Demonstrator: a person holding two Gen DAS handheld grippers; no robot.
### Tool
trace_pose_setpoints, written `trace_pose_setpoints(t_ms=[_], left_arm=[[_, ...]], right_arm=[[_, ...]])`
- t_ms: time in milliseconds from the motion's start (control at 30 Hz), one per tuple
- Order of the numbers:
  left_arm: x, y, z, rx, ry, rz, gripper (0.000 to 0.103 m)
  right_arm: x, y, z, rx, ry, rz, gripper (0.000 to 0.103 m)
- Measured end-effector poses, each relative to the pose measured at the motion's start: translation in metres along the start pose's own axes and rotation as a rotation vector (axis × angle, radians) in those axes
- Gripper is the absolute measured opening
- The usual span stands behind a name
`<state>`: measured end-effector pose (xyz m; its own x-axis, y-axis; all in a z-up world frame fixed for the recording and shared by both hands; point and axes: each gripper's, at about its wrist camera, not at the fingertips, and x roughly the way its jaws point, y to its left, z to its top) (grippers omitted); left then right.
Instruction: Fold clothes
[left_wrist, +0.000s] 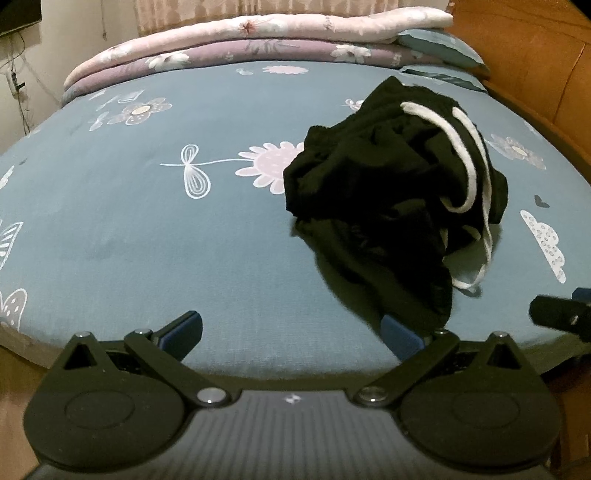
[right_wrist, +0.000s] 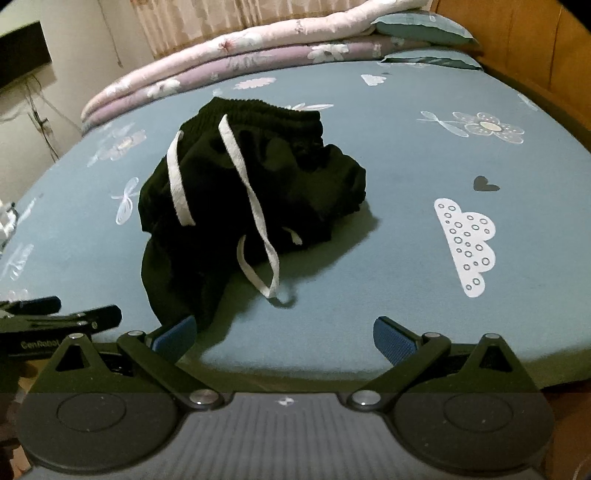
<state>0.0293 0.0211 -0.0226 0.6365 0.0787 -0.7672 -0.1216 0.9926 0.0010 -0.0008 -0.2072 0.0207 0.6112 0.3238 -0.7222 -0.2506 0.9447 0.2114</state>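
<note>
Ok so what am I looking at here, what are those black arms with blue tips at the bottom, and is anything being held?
These are two handheld grippers, one in each of a person's hands, each carrying a fisheye camera looking along its fingers. One picture comes from the left gripper, the other from the right gripper. The blue tips are finger pads. Both grippers are open and hold nothing. Ahead, on a bed with a blue flowered sheet, lies a crumpled pair of black shorts with a white drawstring. Folded quilts lie at the far side.
</note>
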Motion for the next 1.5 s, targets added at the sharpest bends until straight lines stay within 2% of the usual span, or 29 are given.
trace_pose_setpoints(t_ms=[200,533,600,800,900,1033,1133,1300,1400,1433,1500], left_arm=[[0.011,0.001,0.006,-0.001,0.010,0.000,0.102],[0.024,-0.005,0.018,0.046,0.014,0.014,0.102],[0.024,-0.007,0.019,0.056,-0.010,0.000,0.102],[0.020,-0.008,0.015,0.071,-0.124,-0.106,0.102],[0.026,-0.012,0.017,0.096,-0.107,-0.092,0.102],[0.030,-0.018,0.024,0.122,-0.076,-0.048,0.102],[0.030,-0.017,0.030,0.104,-0.082,-0.054,0.100],[0.031,-0.011,0.042,0.059,-0.100,-0.119,0.096],[0.035,-0.014,0.055,0.067,-0.082,-0.121,0.095],[0.036,-0.015,0.060,0.065,-0.071,-0.124,0.093],[0.040,-0.015,0.071,0.056,-0.046,-0.132,0.077]], right_arm=[[0.007,-0.006,0.006,-0.041,-0.036,0.031,0.103],[0.034,-0.012,0.018,-0.145,-0.008,0.063,0.103],[0.038,-0.009,0.019,-0.177,-0.005,0.078,0.103],[0.047,-0.002,0.019,-0.240,0.010,0.136,0.103],[0.050,0.001,0.020,-0.270,0.022,0.154,0.094],[0.051,0.002,0.026,-0.288,0.028,0.170,0.092],[0.051,0.002,0.032,-0.291,0.029,0.178,0.088],[0.051,0.002,0.044,-0.308,0.029,0.189,0.088],[0.052,0.001,0.056,-0.318,0.033,0.185,0.088],[0.053,0.000,0.062,-0.319,0.035,0.186,0.088],[0.053,-0.001,0.072,-0.317,0.036,0.188,0.088]])
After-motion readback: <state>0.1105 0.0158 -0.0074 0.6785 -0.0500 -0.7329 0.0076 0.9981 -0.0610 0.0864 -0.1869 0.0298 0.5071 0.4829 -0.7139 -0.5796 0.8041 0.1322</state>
